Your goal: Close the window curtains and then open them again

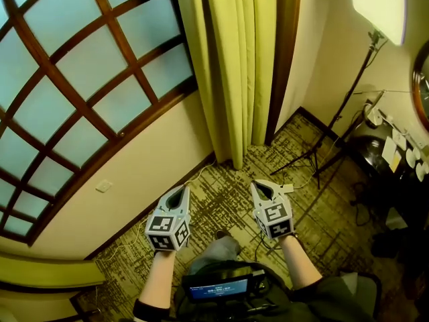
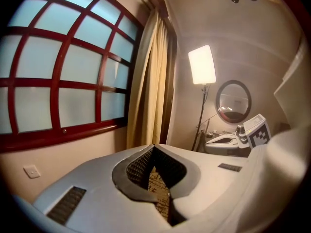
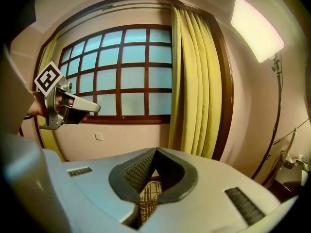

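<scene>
The window [image 1: 80,79] with its dark wood lattice stands uncovered. One yellow curtain [image 1: 234,66] hangs gathered at the window's right side, down to the carpet. A second yellow curtain [image 1: 47,274] is bunched at the window's left end. My left gripper [image 1: 179,192] and my right gripper [image 1: 258,185] are held side by side above the carpet, short of the wall, apart from both curtains. Both are shut with nothing between the jaws. In the right gripper view the right-hand curtain [image 3: 194,81] lies ahead and the left gripper [image 3: 95,108] shows at the left. The left gripper view shows the same curtain [image 2: 150,81].
A bright panel lamp [image 3: 257,28] on a tripod stand [image 1: 335,126] is right of the curtain. A dark side table [image 1: 389,153] with small items and a round mirror [image 2: 234,101] are at the far right. Cables trail over the patterned carpet [image 1: 221,200]. A wall socket [image 1: 104,186] sits under the window.
</scene>
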A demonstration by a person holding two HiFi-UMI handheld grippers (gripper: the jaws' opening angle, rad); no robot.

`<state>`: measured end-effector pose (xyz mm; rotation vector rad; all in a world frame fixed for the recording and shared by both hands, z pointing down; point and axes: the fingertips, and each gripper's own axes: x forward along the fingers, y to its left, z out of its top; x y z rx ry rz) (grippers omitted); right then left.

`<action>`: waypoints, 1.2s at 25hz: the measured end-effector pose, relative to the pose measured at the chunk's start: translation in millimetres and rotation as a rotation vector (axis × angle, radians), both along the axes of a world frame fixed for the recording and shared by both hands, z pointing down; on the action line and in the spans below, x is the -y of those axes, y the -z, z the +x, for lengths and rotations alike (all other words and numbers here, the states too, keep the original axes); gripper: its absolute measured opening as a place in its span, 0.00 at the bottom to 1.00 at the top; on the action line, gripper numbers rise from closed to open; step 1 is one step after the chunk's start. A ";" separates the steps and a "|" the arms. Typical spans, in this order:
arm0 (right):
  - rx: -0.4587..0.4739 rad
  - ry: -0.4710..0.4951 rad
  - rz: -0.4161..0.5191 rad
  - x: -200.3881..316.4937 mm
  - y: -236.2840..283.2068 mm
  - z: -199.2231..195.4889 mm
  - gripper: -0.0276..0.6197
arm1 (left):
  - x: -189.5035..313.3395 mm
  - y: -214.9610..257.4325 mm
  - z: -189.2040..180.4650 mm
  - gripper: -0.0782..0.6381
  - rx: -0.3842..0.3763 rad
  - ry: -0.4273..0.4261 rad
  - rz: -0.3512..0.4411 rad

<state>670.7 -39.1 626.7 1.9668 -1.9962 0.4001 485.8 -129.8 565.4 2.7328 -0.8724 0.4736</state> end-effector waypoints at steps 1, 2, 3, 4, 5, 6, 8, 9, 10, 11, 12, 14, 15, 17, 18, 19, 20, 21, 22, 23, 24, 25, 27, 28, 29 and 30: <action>0.004 -0.007 -0.007 9.1 1.5 2.1 0.04 | 9.3 2.5 3.1 0.12 0.002 -0.001 -0.004; 0.008 -0.008 -0.016 18.4 2.0 3.8 0.04 | 19.1 3.7 7.2 0.12 0.000 -0.002 -0.007; 0.015 -0.005 -0.025 27.4 2.5 4.7 0.04 | 28.5 3.7 12.3 0.12 -0.004 -0.005 -0.011; 0.024 -0.002 -0.036 35.6 3.6 4.7 0.04 | 36.8 3.1 17.2 0.12 -0.009 -0.011 -0.014; 0.031 0.001 -0.046 43.6 4.7 3.8 0.04 | 44.5 2.3 20.7 0.12 -0.012 -0.017 -0.017; 0.032 0.007 -0.052 52.3 5.8 2.3 0.04 | 52.7 1.9 22.4 0.12 -0.017 -0.021 -0.019; 0.015 0.027 -0.061 72.7 6.5 -0.6 0.05 | 72.1 2.6 21.2 0.12 -0.033 -0.012 -0.023; 0.001 0.039 -0.069 82.9 3.9 -0.8 0.04 | 82.3 3.2 19.6 0.12 -0.045 -0.002 -0.027; -0.014 0.050 -0.077 93.1 1.2 -0.7 0.04 | 92.1 3.6 17.8 0.12 -0.058 0.008 -0.031; -0.025 0.061 -0.083 103.7 1.0 -1.6 0.04 | 101.2 3.9 16.1 0.12 -0.069 0.017 -0.036; -0.032 0.070 -0.085 114.6 2.8 -3.3 0.04 | 109.6 4.1 14.5 0.12 -0.077 0.022 -0.041; -0.042 0.081 -0.076 136.4 7.7 -6.9 0.05 | 124.3 6.1 12.8 0.12 -0.081 0.020 -0.054; -0.040 0.085 -0.069 146.5 11.5 -10.2 0.05 | 130.3 7.9 12.8 0.12 -0.080 0.015 -0.062; -0.031 0.092 -0.054 162.6 17.7 -16.8 0.04 | 141.6 8.7 12.0 0.12 -0.074 0.004 -0.061; -0.030 0.094 -0.043 169.6 19.0 -17.8 0.05 | 148.1 8.6 12.2 0.12 -0.072 0.001 -0.053; -0.031 0.097 -0.030 176.9 20.4 -17.6 0.05 | 155.1 9.3 13.6 0.12 -0.073 -0.001 -0.044; -0.033 0.099 -0.019 184.0 22.5 -17.3 0.05 | 162.2 10.9 15.5 0.12 -0.078 -0.001 -0.035; -0.033 0.101 -0.009 190.1 26.0 -18.2 0.05 | 168.4 13.0 17.2 0.12 -0.086 -0.001 -0.028; -0.032 0.104 0.000 194.7 30.9 -20.7 0.05 | 172.6 15.5 18.4 0.12 -0.094 0.001 -0.025; -0.036 0.106 0.010 198.1 35.9 -22.7 0.05 | 175.1 18.3 19.1 0.12 -0.101 0.003 -0.024; -0.051 0.107 0.024 201.1 40.1 -22.4 0.05 | 176.8 21.2 19.7 0.12 -0.107 0.004 -0.021; -0.071 0.110 0.040 205.0 45.2 -20.7 0.05 | 178.4 24.2 20.9 0.12 -0.114 0.006 -0.015; -0.096 0.130 0.078 218.0 65.2 -19.5 0.09 | 183.3 31.8 25.0 0.12 -0.131 0.007 0.009; -0.103 0.136 0.104 227.4 77.7 -17.6 0.09 | 186.3 39.3 27.3 0.12 -0.135 0.008 0.021; -0.113 0.135 0.138 238.5 90.4 -12.7 0.09 | 189.9 49.0 28.8 0.12 -0.134 0.012 0.033; -0.123 0.130 0.178 250.5 104.9 -6.4 0.11 | 194.9 58.3 29.2 0.12 -0.132 0.019 0.050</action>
